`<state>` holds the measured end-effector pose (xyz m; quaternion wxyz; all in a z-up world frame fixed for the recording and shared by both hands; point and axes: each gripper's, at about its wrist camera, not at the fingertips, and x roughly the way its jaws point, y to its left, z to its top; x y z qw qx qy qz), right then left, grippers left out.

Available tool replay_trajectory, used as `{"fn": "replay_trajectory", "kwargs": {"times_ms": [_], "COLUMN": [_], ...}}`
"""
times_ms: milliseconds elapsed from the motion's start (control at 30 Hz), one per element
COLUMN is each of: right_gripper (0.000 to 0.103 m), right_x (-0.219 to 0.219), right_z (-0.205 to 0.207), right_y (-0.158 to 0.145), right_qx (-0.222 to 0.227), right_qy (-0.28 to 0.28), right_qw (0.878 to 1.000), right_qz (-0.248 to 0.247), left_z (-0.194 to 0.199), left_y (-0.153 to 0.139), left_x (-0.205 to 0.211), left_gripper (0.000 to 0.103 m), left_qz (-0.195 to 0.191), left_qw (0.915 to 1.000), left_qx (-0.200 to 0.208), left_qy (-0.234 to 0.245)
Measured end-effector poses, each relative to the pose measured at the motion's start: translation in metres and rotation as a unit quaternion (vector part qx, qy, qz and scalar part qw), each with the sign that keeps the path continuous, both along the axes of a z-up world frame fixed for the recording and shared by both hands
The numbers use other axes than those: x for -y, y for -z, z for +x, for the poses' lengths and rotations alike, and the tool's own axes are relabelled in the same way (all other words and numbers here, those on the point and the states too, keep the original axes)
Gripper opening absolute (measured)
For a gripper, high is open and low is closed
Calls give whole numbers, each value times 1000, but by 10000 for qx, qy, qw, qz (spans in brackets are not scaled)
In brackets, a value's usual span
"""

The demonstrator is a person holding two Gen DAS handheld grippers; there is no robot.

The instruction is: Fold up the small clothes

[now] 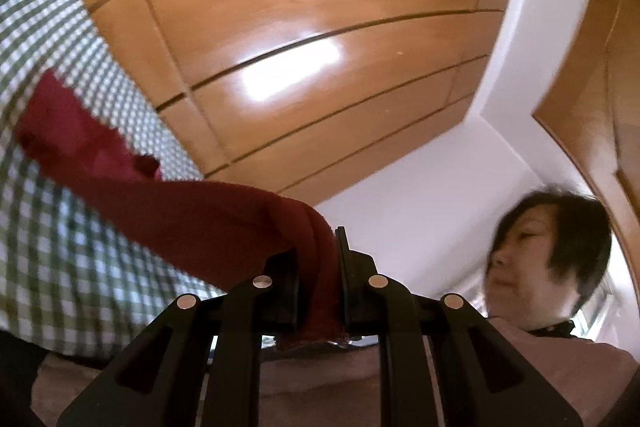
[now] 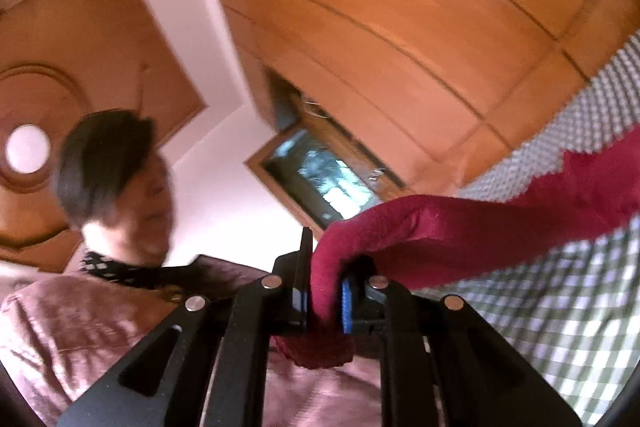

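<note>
A dark red knitted garment hangs in the air between my two grippers. My left gripper is shut on one end of it; the cloth runs up and to the left from the jaws. My right gripper is shut on the other end of the red garment, which stretches away to the right. Both cameras point upward, toward the ceiling. A short tail of cloth sticks out below each pair of jaws.
A green-and-white checked cloth lies behind the garment, also in the right wrist view. The person in a pink top stands close. Wooden panels and a white wall fill the background.
</note>
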<state>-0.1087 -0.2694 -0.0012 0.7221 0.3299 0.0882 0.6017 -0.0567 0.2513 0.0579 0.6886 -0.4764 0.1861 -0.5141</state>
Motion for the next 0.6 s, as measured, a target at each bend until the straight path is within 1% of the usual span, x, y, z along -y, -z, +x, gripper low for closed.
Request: {"fn": "replay_trajectory", "kwargs": {"times_ms": [67,167,233,267,400,467,567,600], "right_gripper": [13,14,15,17,18,18,19,19], "right_x": [1,9,15,20,33,35,35,35], "right_z": [-3,-1,14,24,61,84,112,123], "right_y": [-1,5,13,19,34,42,53,57], "right_qx": [64,-116,-431,-661,-1300,-1594,-1923,-2038], "right_qy": [-42,89,334,511,934,1061,1207,1253], "right_qw": [9999,9999,9983,9962,9864,9807,9731,9700], "right_qz": [72,91,184,245,383,390,389,432], "left_z": [3,16,32,41,83,102,129,139], "left_y": [-5,-5,3,6,22,33,53,57], "left_x": [1,1,1,1,3,2,-1,0], "left_gripper": [14,14,14,14,14,14,14,14], "left_qz": [37,238,386,438,942,1011,1253,1400], "left_qw": [10000,9994,9977,9966,9880,9836,9767,9738], "left_qx": [-7,-227,-543,-679,-1188,-1448,-1671,-1716], "left_qy": [15,-81,-144,-149,-304,-364,-493,-527]}}
